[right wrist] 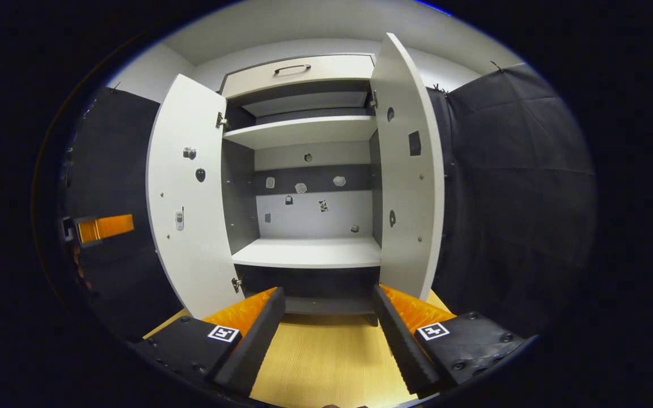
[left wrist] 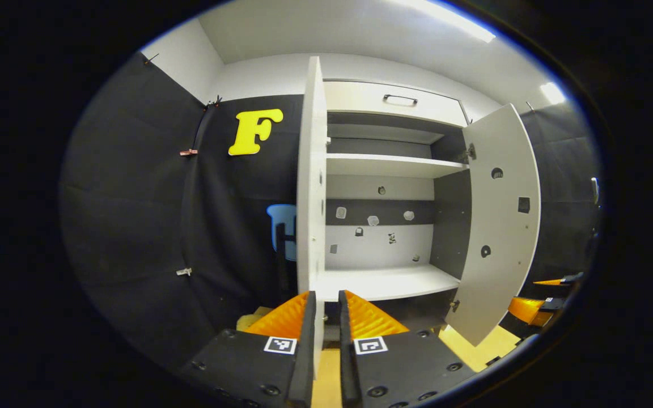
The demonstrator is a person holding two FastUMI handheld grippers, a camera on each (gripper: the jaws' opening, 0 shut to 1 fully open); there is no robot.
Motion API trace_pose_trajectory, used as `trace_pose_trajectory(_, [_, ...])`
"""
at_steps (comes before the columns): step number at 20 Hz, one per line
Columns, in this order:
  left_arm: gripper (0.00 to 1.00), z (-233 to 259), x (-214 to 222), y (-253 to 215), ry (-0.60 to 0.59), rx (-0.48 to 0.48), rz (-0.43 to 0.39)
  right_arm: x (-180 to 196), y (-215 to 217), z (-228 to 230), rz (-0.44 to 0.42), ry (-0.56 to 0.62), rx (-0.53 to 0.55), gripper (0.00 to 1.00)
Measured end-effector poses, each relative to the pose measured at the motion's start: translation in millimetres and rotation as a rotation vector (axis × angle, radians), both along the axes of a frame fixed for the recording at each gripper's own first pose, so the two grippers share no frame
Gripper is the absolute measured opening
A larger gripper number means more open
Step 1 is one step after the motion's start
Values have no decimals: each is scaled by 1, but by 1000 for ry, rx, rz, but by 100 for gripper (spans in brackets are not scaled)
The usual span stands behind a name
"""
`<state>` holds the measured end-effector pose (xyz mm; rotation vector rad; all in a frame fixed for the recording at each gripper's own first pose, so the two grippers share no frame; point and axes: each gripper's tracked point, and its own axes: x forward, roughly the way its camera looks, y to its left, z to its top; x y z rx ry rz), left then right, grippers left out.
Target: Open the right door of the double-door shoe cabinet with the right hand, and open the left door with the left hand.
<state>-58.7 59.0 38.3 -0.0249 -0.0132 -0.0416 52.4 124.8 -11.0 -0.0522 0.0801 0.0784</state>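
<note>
The white shoe cabinet [right wrist: 309,252] stands with both doors swung wide and its shelves bare. In the left gripper view the left door [left wrist: 310,198] is seen edge-on, and my left gripper [left wrist: 326,294] has its fingers close together around that door's lower front edge. The right door [left wrist: 496,226] hangs open at the right. In the right gripper view my right gripper [right wrist: 328,292] is open in front of the cabinet's bottom shelf, holding nothing, between the left door [right wrist: 185,226] and the right door [right wrist: 411,187]. The left gripper [right wrist: 100,228] shows beyond the left door.
A drawer with a handle [right wrist: 292,68] tops the cabinet. Small fittings dot the back panel [right wrist: 304,187]. Light wooden floor [right wrist: 326,357] lies in front. Black cloth walls [right wrist: 508,198] close in on both sides. The right gripper's body [left wrist: 547,294] shows low beside the right door.
</note>
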Motion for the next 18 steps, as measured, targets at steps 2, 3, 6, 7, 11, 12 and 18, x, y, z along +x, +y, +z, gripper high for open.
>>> trace_pose_trajectory(2, [27,-11,-13,-21,18,15,11,-10,-13,9,18,-24,-16,98])
trace_pose_trajectory(3, [29,-15,-20,-29,25,12,21,-14,-18,12,28,-34,-22,98])
trace_pose_trajectory(6, [48,-15,-37,-45,15,-16,37,-20,-38,25,34,-62,-28,98])
trace_pose_trajectory(7, [61,-10,-40,-48,-1,-21,43,-21,-44,31,28,-71,-28,98])
trace_pose_trajectory(11, [98,5,-42,-44,-30,-26,74,-16,-57,48,6,-101,-5,98])
trace_pose_trajectory(12, [98,7,-43,-42,-38,-31,77,-15,-57,49,0,-106,4,98])
trace_pose_trajectory(18, [96,2,-29,-30,-46,-17,49,-9,-64,38,-35,-83,-29,98])
